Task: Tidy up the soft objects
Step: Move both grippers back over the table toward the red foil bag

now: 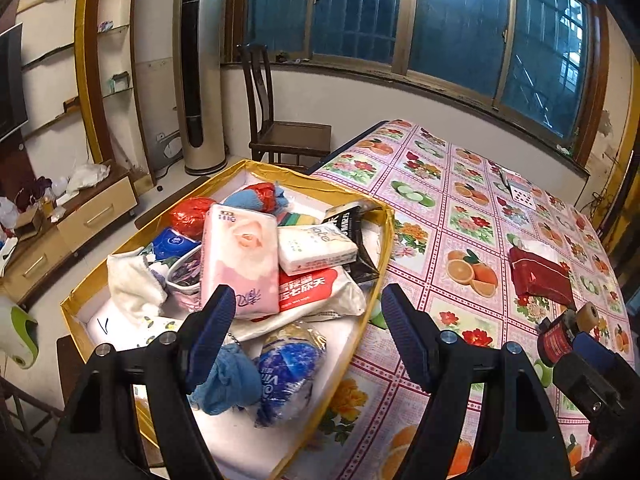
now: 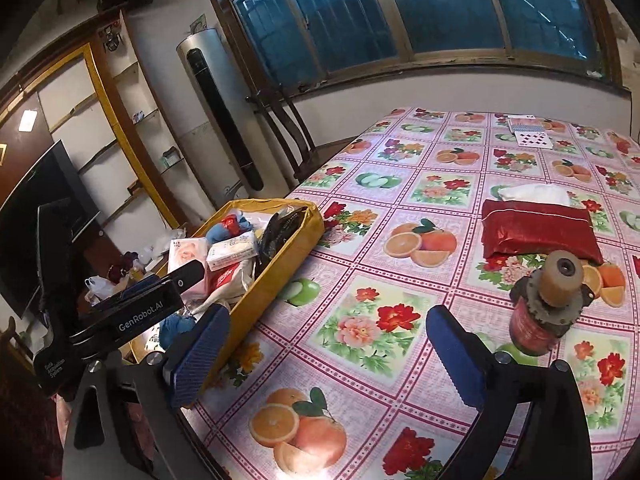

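so the left gripper (image 1: 308,312) is hanging over the near end of the yellow box (image 1: 376,264), jaws spread wide with nothing between them. the box sits at the left edge of the table (image 2: 400,280), which has a pink fruit-and-flower cloth on it.

the box is already pretty stuffed: a pink tissue pack (image 1: 240,260) with a rose print lies on top in the middle, a small white tissue pack (image 1: 316,250) leans against its right side, and under those there's a white wet wipes pack (image 1: 316,292) with a red label. a blue cloth (image 1: 228,380) and a blue-and-white plastic pack (image 1: 288,368) sit at the near end just under the left finger, a white towel (image 1: 132,284) is along the box's left wall, and a black packet (image 1: 356,236) rests against the right wall. something red and shiny (image 1: 188,212) sits toward the far end.

right gripper (image 2: 324,356) is over bare cloth near the table's front edge, also wide open and holding nothing.

still out on the table: a red fabric pouch (image 2: 536,232) toward the right side, with something white (image 2: 528,192) tucked behind it and touching it. just in front of the pouch stands a reddish spool thing with a tan top (image 2: 548,304). playing cards (image 2: 532,132) lie near the far edge.
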Motion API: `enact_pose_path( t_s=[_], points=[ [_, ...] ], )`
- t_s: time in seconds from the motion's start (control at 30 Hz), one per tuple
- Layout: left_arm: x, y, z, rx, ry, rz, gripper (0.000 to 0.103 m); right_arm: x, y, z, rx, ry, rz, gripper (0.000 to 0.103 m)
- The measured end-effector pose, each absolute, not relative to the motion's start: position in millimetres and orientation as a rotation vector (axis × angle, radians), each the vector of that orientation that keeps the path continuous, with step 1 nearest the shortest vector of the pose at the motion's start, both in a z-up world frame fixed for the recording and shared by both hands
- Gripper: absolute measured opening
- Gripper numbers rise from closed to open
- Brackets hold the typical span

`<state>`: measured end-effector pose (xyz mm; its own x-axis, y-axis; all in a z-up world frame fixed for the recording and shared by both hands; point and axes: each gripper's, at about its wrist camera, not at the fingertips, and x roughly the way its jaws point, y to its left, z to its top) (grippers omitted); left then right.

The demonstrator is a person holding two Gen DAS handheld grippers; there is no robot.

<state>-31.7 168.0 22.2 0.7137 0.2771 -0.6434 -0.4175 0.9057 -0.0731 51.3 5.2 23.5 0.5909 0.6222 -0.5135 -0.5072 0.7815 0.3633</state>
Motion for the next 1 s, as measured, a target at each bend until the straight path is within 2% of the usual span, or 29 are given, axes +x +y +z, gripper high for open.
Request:
enact_pose_path(
  t_s=[0.63, 0.83, 1.0],
  points=[
    [7.4, 87.3, 20.4, -0.056, 0.708, 0.317, 0.076, 67.6, -114.5, 35.0, 0.290, 0.620, 0.494, 0.101],
    [24.8, 75.5, 12.6, -0.037, 0.736, 0.306, 0.076, 93.3, -154.7, 46.7, 0.241, 0.612, 0.433, 0.102],
    [46.8, 65.9, 9.6, -0.011, 0.764, 0.280, 0.076, 140.0, -184.5, 41.3, 0.190, 0.692, 0.384, 0.103]
  ],
)
